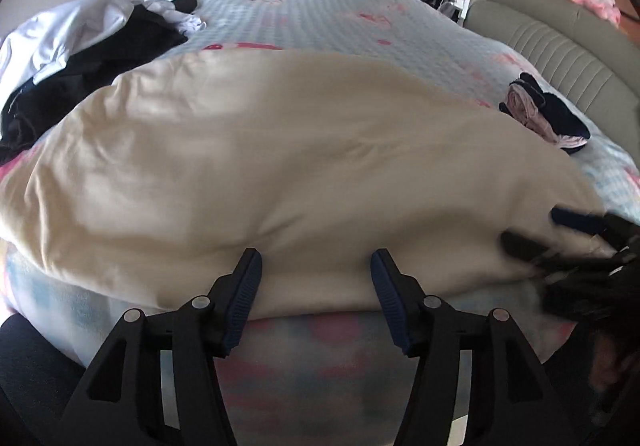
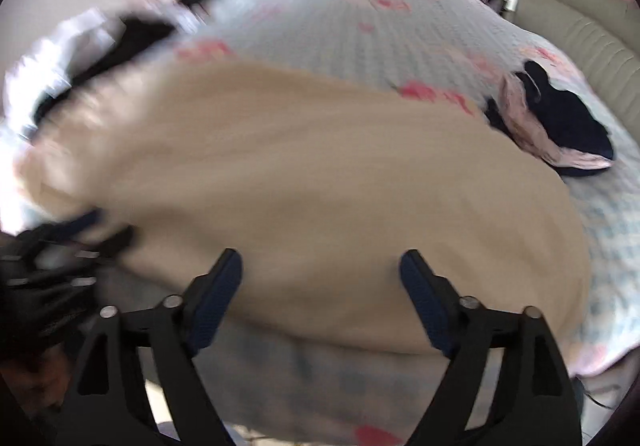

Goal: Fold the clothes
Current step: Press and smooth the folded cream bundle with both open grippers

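Watching both grippers, left gripper and right gripper, gaping empty at the cream garment's near edge, I'd grab both corners evenly.

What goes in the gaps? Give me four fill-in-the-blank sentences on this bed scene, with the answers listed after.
1. The cream garment lies spread on the ____.
2. The jaws of the left gripper stand ____.
3. The jaws of the right gripper stand ____.
4. The dark-and-pink folded clothes lie near the padded ____.

Missing words: bed; open; open; headboard
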`<state>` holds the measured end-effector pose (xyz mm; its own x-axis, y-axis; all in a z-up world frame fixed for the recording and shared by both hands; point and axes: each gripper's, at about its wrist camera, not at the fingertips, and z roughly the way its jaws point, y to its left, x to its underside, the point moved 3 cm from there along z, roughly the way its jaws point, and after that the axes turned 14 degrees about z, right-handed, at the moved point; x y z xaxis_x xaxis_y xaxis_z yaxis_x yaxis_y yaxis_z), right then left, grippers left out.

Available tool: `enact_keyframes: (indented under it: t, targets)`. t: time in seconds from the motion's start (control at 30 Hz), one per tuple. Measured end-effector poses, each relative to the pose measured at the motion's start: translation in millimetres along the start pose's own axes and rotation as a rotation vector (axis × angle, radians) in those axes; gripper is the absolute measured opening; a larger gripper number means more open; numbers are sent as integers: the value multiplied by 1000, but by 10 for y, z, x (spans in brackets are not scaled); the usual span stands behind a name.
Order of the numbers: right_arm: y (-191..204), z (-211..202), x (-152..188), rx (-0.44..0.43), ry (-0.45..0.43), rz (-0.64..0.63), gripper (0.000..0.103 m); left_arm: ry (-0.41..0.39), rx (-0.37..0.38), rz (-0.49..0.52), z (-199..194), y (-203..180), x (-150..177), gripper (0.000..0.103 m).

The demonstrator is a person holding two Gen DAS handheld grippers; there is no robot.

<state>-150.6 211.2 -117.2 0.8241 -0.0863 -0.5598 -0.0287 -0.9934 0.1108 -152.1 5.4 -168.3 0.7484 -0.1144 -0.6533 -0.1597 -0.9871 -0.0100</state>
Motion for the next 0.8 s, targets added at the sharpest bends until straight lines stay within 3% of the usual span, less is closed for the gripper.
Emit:
enact_keyframes:
  t: [0.1, 0.2, 0.3, 0.37, 0.43, 0.57, 0.63, 0.7, 0.8]
  targets:
    - [-56, 116, 112, 50, 15, 21, 93, -1, 3, 9, -13, 6, 22, 59]
    - [-136, 219, 218, 101, 27, 45, 93, -2, 5, 7, -17, -16, 28, 59]
    - [-564, 69, 230, 146, 7, 136, 91, -2, 5, 3, -41, -25, 29, 60]
    - [-819, -62, 202, 247, -27, 174, 91, -3, 9, -5, -14, -9, 4, 60]
    - [-1122, -216, 170, 243, -41, 268, 90, -3, 9, -6, -26, -10, 4, 60]
    - [-1688, -361, 135, 103, -21, 520, 87, -21, 2, 6, -100, -25, -18, 60]
    - [-1628, -319, 100, 40, 13, 505, 85, -51, 22, 7, -179, -63, -56, 61]
    - [-1353, -289, 75, 36, 13, 366, 83, -64, 64, 1, -208, -102, -104, 61]
    - [-850, -233, 43, 23, -22, 214, 84, -8, 27, 78, -107, -235, -103, 63]
